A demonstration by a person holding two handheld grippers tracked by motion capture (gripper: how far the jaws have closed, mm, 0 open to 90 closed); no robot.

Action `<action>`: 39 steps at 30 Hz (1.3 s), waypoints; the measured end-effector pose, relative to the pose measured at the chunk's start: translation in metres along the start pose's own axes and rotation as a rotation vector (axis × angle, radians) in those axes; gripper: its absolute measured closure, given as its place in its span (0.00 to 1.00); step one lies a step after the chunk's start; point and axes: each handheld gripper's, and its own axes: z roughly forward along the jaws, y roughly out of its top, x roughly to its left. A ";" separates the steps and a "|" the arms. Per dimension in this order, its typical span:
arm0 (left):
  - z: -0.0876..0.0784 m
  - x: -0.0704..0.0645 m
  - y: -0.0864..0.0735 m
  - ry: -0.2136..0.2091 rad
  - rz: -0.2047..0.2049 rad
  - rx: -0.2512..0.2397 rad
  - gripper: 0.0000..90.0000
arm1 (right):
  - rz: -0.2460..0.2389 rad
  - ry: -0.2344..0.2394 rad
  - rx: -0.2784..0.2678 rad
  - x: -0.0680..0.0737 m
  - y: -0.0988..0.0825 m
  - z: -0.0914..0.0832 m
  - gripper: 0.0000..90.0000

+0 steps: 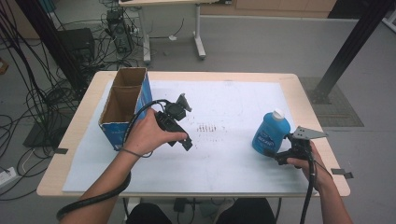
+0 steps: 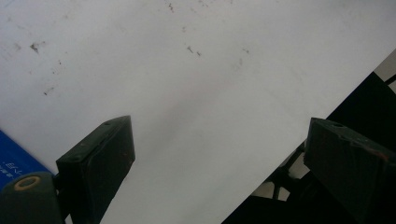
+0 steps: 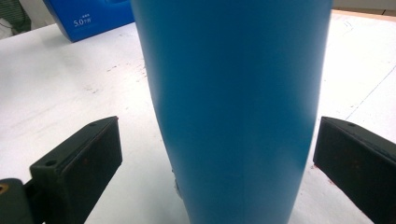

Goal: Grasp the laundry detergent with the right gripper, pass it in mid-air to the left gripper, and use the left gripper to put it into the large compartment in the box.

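Far left on the surface (image 1: pixel 289 88) stands an open cardboard box (image 1: pixel 122 105) with blue printed sides and two empty compartments. One blue corner shows at the top left of the right gripper view, where white print reads "5.0" followed by small characters too fine to make out.

Just right of the box, the left gripper (image 1: pixel 184 122) is held above the white sheet (image 1: pixel 224 154) that covers the surface. In the left gripper view its jaws stand wide apart with only bare sheet between them; it holds nothing.

Centre: a patch of small dark specks (image 1: pixel 208 127) marks the sheet.

Right, near the edge: a blue bottle (image 1: pixel 270 133) with a white cap (image 1: pixel 278 113) stands slightly tilted on the sheet. Its label carries white writing, too blurred to read. The right gripper (image 1: pixel 273 154) is brought up against the bottle's lower body from the near side. In the right gripper view the blue body sits squarely between the jaws, which are spread to either side with a visible gap on each; they have not yet closed on it.

Step in hand, as judged: the approach to grasp the bottle. The next move calls for closing the right jaws evenly on the smooth, rounded body, low enough that the bottle does not tip, before lifting, probably toward the box.
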 end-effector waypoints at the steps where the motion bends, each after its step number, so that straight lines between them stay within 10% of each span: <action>1: 0.000 0.000 0.000 0.001 0.002 0.001 0.10 | 0.000 0.002 0.000 0.000 0.000 0.000 0.01; 39: 0.003 0.001 -0.001 -0.005 -0.005 -0.003 0.10 | -0.018 -0.011 -0.021 0.003 -0.005 0.010 0.15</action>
